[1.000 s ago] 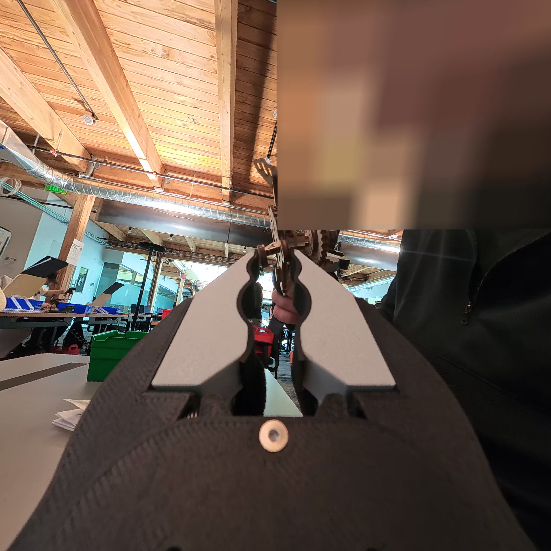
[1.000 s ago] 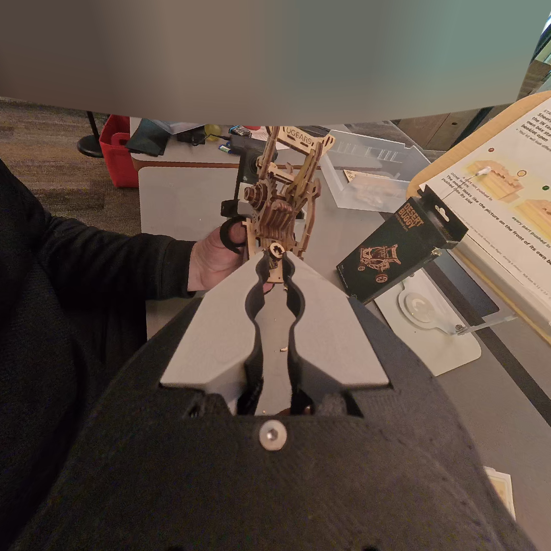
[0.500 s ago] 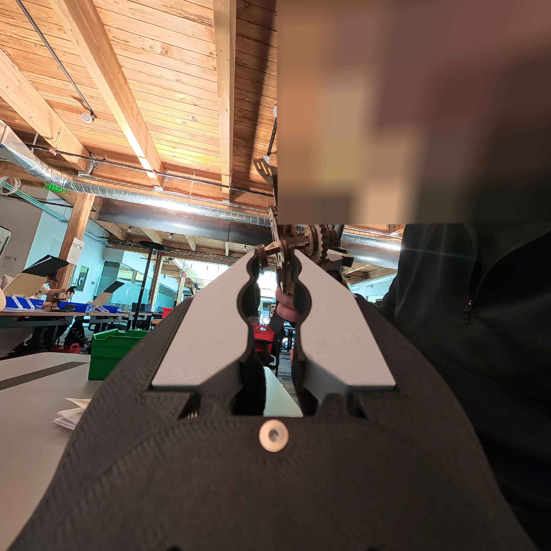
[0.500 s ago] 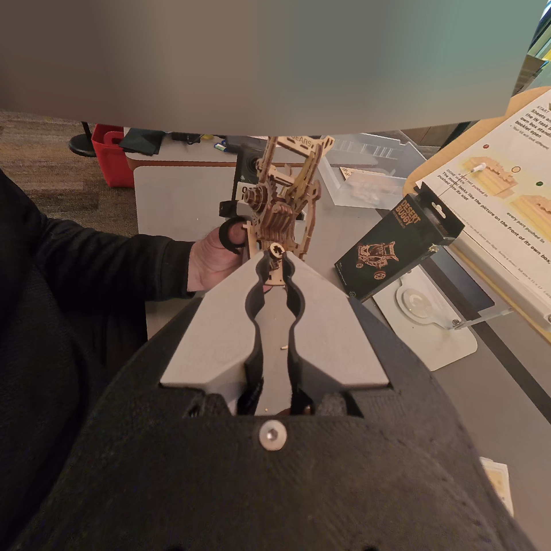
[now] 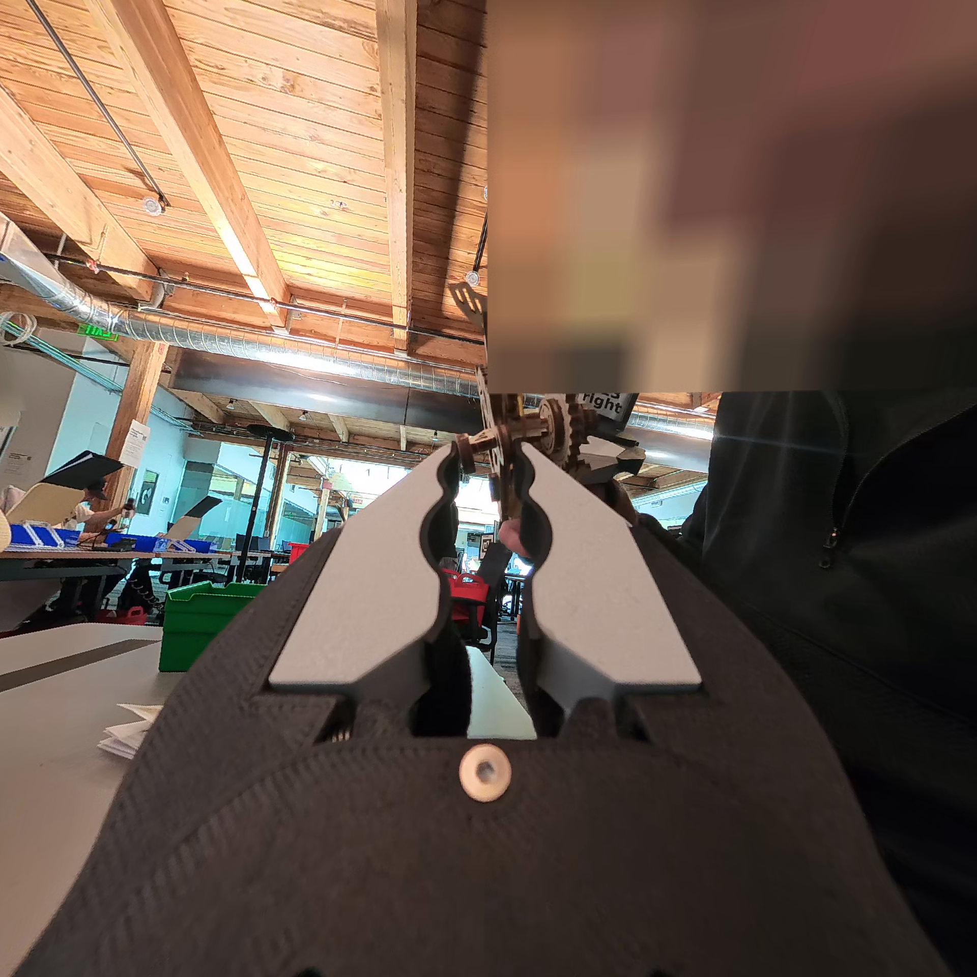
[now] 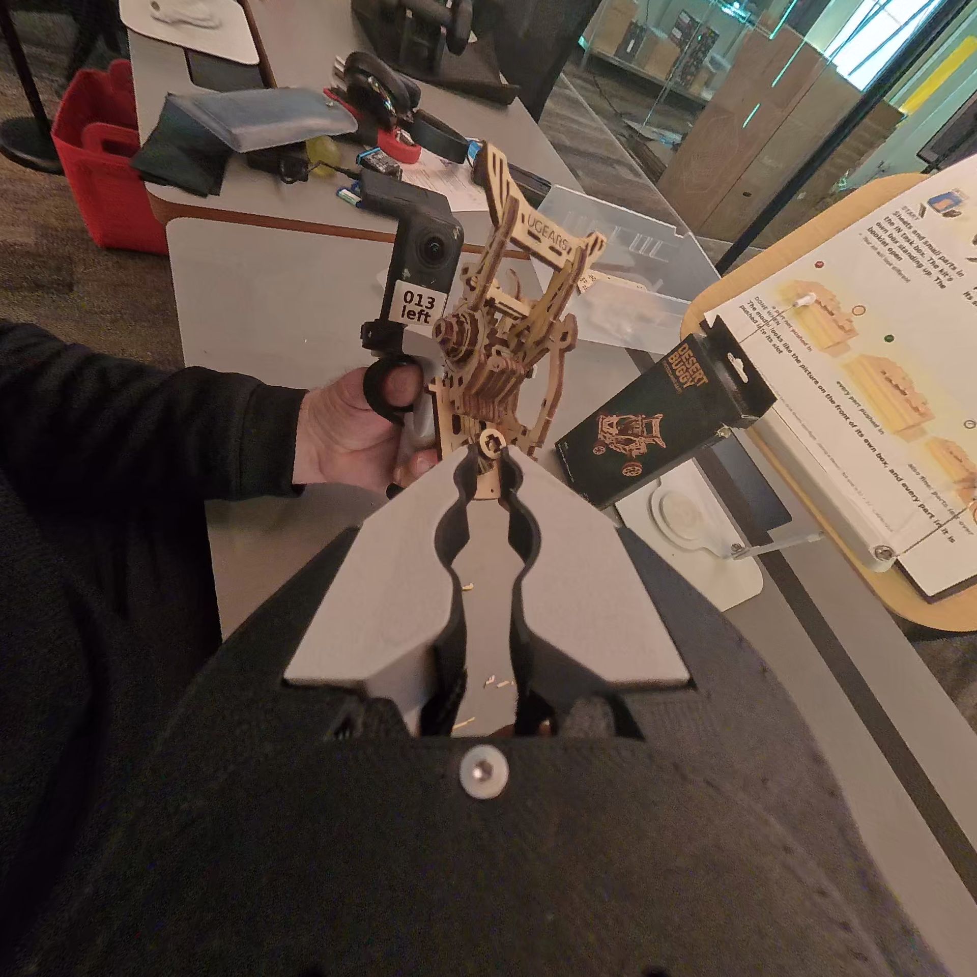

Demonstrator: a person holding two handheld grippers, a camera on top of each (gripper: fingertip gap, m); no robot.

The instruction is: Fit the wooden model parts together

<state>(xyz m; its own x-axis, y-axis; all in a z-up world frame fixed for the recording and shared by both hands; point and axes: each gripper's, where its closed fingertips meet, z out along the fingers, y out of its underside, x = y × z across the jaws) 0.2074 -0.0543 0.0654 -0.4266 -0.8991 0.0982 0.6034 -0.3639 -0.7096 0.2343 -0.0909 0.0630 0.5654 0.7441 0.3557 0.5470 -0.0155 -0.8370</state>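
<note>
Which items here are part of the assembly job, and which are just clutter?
In use:
wooden model
right tool, gripping the model's lower end
left tool, gripping it too

Lying about:
black kit box
instruction board
clear tray
red bin
green bin

Left view tilts upward, right downward; both share, seemingly close, the wooden model (image 5: 528, 444).

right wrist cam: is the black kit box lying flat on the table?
No, the black kit box stands tilted, propped on a clear stand above the table, beside the wooden model.
</note>
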